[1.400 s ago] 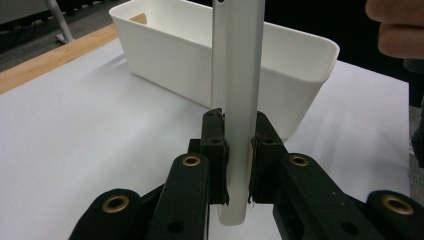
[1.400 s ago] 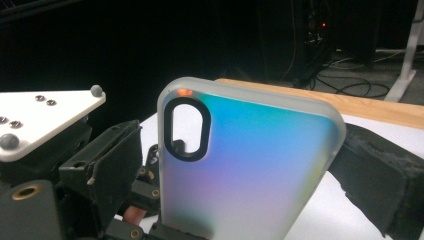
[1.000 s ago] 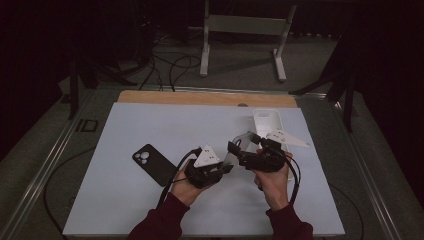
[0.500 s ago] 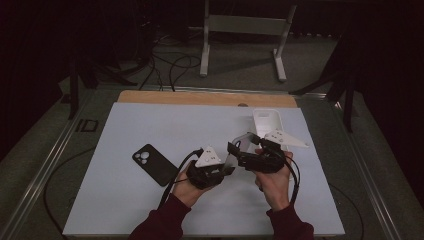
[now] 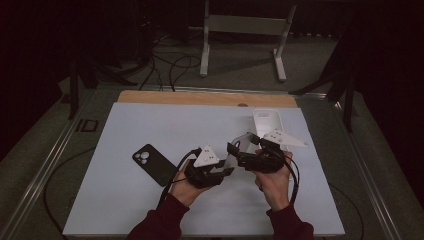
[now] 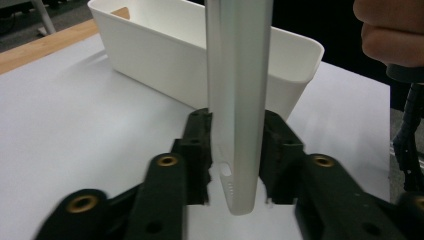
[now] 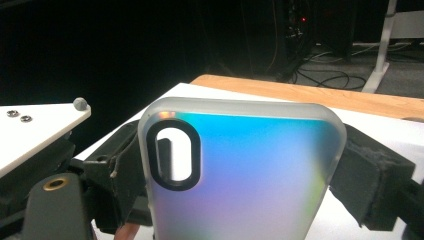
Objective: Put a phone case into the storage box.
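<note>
Two grippers meet over the white table mat, and you hold one in each hand above its near right part. Behind them a white rectangular bin rests on the mat toward the far right corner, and a black phone lies camera side up on the mat to your left, well apart from both grippers. Your right gripper clamps a frosted phone case by its two long edges, jaws spread wide; the iridescent back faces that gripper's camera, camera cutout at upper left. Seen edge-on from your left gripper, the case's long axis stands upright, port end down. Your left jaws have just been opening; the case hangs between them, pads close beside both faces without clearly pressing.
</note>
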The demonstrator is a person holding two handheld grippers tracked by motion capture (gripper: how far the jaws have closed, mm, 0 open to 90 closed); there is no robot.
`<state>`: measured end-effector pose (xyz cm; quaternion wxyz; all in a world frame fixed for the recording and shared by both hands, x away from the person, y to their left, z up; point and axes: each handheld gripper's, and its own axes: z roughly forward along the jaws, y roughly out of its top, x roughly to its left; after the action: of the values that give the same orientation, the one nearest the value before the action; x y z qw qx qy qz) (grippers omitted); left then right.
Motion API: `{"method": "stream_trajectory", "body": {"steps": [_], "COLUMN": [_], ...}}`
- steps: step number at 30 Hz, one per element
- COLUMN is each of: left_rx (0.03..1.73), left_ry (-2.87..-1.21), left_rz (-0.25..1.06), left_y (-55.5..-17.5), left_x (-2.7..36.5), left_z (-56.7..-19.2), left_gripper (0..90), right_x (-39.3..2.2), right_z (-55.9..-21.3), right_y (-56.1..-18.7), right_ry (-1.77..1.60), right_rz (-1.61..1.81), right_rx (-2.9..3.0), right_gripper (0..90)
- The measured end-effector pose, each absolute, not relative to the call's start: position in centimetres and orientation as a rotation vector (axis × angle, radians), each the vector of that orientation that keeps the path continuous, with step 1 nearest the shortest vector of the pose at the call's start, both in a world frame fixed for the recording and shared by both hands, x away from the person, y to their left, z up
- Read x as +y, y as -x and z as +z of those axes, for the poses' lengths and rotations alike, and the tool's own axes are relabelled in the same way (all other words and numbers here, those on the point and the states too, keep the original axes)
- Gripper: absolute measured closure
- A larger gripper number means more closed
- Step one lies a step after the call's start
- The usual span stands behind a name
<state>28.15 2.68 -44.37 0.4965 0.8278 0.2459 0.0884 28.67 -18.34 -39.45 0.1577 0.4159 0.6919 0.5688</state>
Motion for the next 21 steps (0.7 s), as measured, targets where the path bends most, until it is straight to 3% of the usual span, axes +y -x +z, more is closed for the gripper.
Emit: {"method": "stream_trajectory", "body": {"steps": [16, 21], "left_rx": [0.668, 0.714], "left_ry": [-1.978, -1.966], "left_rz": [0.324, 0.373], "left_y": [-28.4, -28.4], "left_x": [4.0, 4.5], "left_z": [-43.7, -43.5], "left_gripper": [30.1, 12.2], "right_x": [-18.6, -18.6], "right_z": [-39.3, -39.2], "right_y": [-28.7, -28.6], "right_ry": [-1.192, -1.190], "right_rz": [1.628, 1.628], "right_rx": [1.963, 1.957], "right_gripper": [16.7, 16.7]}}
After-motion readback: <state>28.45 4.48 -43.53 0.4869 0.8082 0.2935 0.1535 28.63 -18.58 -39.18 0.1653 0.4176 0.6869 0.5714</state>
